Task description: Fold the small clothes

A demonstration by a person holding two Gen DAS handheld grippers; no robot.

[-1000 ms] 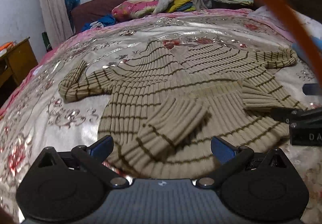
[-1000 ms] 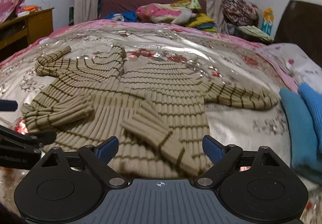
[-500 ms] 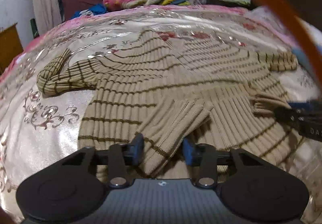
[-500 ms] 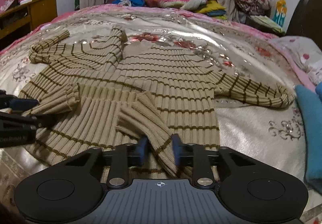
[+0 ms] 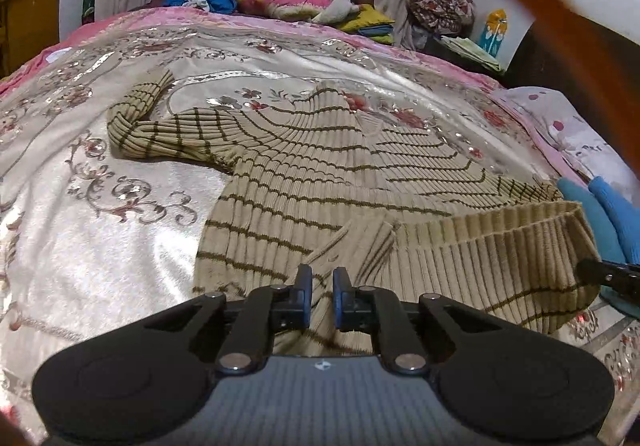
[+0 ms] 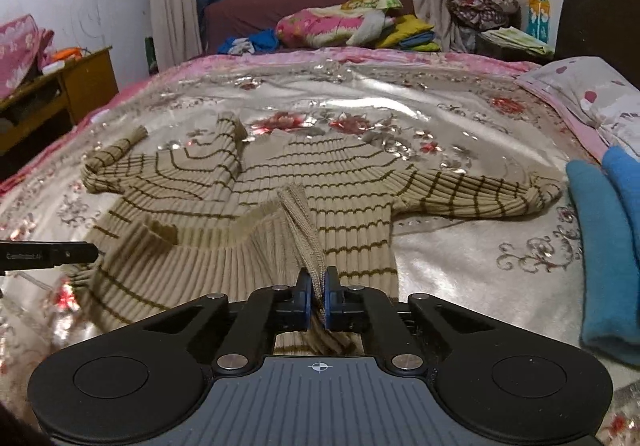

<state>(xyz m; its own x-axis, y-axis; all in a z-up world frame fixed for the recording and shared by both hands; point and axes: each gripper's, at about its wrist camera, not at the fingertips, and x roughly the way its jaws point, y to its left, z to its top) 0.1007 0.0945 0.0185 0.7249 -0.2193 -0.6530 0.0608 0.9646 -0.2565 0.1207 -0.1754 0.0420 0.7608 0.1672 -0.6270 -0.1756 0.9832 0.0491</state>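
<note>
In the left wrist view, the left gripper (image 5: 319,286), whose blue-padded fingers stood wide apart a second ago over the near hem, is now clamped on a pinch of the beige ribbed knit sweater with thin brown stripes (image 5: 340,173); a narrow ridge of knit sits between the pads, and the hem beside it rises in a raised, stretched band running off to the right toward the tip of the other tool at the frame edge. The sweater lies on the shiny floral satin bedspread (image 5: 100,230), collar away from the camera, one sleeve crumpled at the far left. An orange cable (image 5: 552,25) arcs across the upper right, out of the way. In the right wrist view, the right gripper (image 6: 316,296) has likewise gone from open to pressed tight on a thick fold of the hem, which stands up between the pads like a crest; the knit is lifted off the bed on this side too. The right sleeve stretches toward the folded blue fleece cloth (image 6: 600,246), nearly reaching it. With both bottom corners now pinched and the hem off the bedspread, the grasp looks complete, and the next step is probably carrying the hem up toward the collar; the sleeves are still spread and unfolded.
</note>
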